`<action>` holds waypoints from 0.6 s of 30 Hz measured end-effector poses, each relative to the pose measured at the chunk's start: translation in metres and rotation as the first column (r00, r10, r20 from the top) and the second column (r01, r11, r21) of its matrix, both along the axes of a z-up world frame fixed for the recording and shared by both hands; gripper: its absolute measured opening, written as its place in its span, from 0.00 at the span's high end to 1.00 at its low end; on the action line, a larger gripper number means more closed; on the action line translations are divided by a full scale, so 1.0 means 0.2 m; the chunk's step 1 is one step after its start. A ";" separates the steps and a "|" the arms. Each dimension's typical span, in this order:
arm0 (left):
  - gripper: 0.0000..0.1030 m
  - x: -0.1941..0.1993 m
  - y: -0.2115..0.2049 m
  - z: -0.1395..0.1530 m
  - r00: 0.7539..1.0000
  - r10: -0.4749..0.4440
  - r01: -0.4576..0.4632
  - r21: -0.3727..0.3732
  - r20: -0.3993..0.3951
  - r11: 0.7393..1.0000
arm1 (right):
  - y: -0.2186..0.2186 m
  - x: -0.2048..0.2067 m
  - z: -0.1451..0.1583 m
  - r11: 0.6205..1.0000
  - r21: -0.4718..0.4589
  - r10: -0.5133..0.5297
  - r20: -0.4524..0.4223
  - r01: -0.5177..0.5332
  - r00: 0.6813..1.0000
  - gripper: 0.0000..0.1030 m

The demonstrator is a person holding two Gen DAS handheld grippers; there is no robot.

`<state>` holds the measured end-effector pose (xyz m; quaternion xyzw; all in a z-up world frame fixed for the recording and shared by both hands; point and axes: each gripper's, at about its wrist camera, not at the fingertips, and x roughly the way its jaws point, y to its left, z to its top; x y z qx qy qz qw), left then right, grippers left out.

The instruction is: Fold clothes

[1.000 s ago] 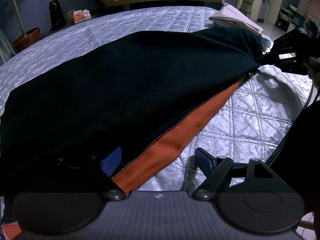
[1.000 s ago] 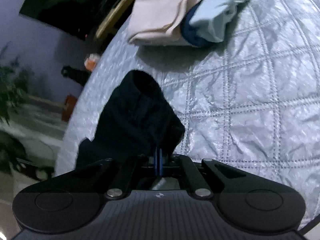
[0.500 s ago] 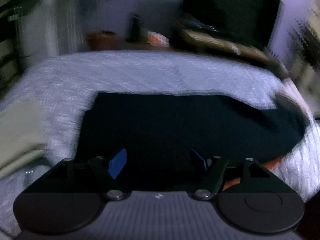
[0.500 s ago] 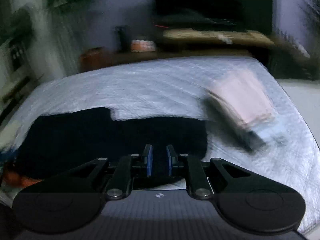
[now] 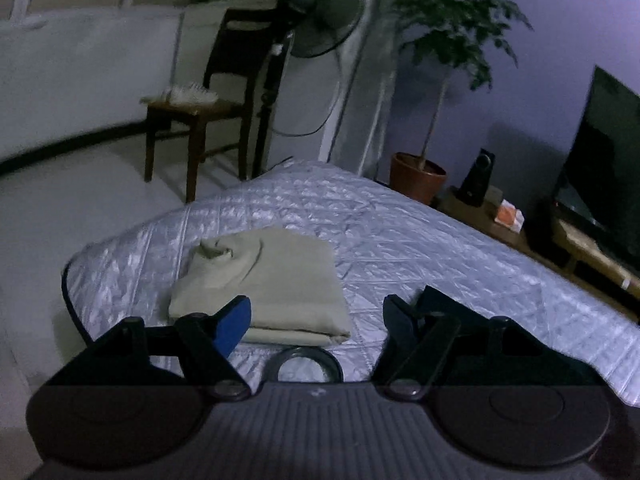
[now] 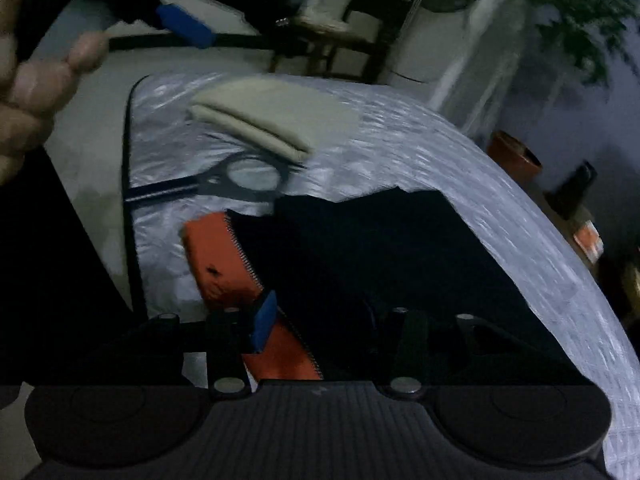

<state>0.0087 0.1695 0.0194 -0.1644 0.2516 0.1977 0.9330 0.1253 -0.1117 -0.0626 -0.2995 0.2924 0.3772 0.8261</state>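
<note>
A black jacket with an orange lining and a zipper edge lies flat on the silver quilted cover. My right gripper hangs open just above its near zipper edge and holds nothing. Its right finger is hard to make out against the black cloth. My left gripper is open and empty over the cover, facing a folded beige garment. In the right wrist view that beige garment lies beyond the jacket. A hand holds the left gripper at the upper left.
The cover's dark-piped edge drops to the floor on the left. Beyond the bed stand a wooden chair, a standing fan, a potted plant, a speaker and a TV.
My right gripper was shut on the black jacket's end; it has opened and swung round over the zipper edge. The left gripper has turned left, away from the jacket, toward the beige garment.
</note>
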 end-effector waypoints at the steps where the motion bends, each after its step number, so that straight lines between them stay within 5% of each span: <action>1: 0.34 0.00 0.02 -0.01 1.000 0.010 -0.010 -0.022 0.004 1.000 | 0.03 0.00 -0.01 1.000 -0.013 0.000 -0.004 0.000 1.000 0.53; 4: 0.34 -0.02 0.04 0.00 1.000 0.013 -0.012 -0.056 0.012 0.998 | 0.07 0.05 -0.05 0.999 -0.021 -0.035 -0.067 0.034 0.997 0.55; 6: 0.34 -0.02 0.05 0.00 1.000 0.006 -0.005 -0.067 0.012 0.998 | 0.06 0.12 -0.05 0.995 0.052 -0.079 -0.146 0.087 0.986 0.55; 11: 0.34 -0.01 0.05 -0.02 1.000 0.002 -0.001 -0.085 0.016 0.996 | 0.03 0.17 0.00 0.978 0.159 -0.111 -0.140 0.133 0.984 0.54; 15: 0.34 0.00 0.06 -0.03 1.000 0.008 -0.007 -0.104 0.009 0.995 | 0.07 0.16 -0.03 0.984 0.111 -0.131 -0.104 0.142 0.986 0.53; 18: 0.35 0.00 0.07 -0.04 1.000 0.012 -0.011 -0.109 0.006 0.994 | 0.11 0.16 -0.09 0.989 0.059 -0.132 -0.101 0.138 0.986 0.64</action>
